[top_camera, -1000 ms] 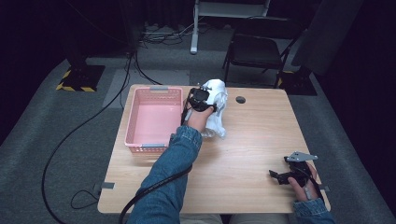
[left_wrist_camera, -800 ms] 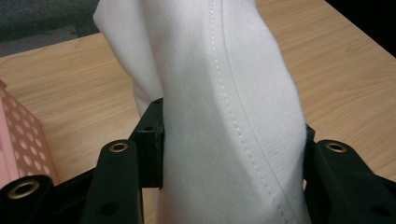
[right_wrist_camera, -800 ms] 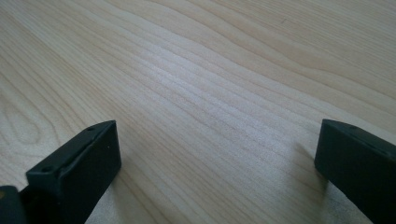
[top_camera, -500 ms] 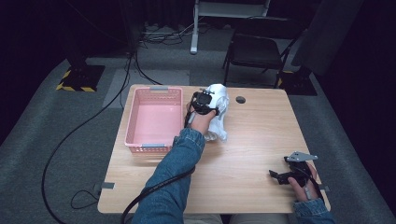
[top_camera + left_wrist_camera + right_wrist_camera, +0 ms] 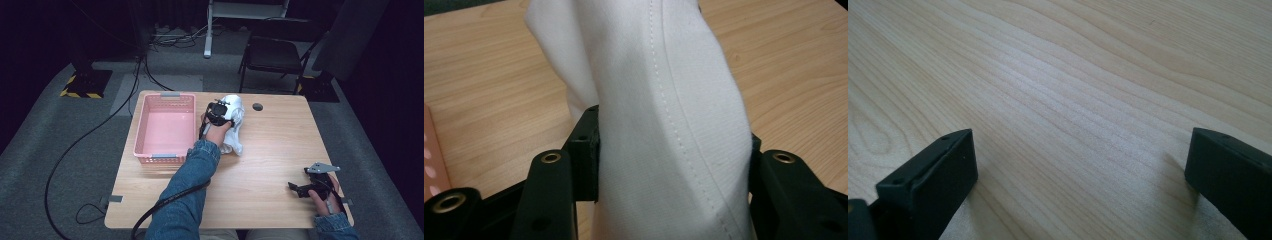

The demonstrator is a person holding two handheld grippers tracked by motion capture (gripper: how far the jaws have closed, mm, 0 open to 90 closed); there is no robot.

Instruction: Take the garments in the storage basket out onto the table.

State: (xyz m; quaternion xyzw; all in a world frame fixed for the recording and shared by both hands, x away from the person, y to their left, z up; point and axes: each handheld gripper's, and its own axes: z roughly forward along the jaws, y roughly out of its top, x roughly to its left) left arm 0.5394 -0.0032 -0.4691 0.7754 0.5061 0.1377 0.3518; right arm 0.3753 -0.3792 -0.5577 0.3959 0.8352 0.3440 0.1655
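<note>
Currently: left tongs (image 5: 674,165) clamped on white cloth (image 5: 664,100), pink basket (image 5: 165,127) beside them; right tongs (image 5: 1080,170) apart, idle. Next, likely: carry cloth over basket.

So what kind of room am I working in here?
Probably a recording studio or lab, not a home. A lone wooden table stands on grey carpet, ringed by dark curtains. Cables trail across the floor, and a hazard-striped stand base sits beside a folding chair.
</note>
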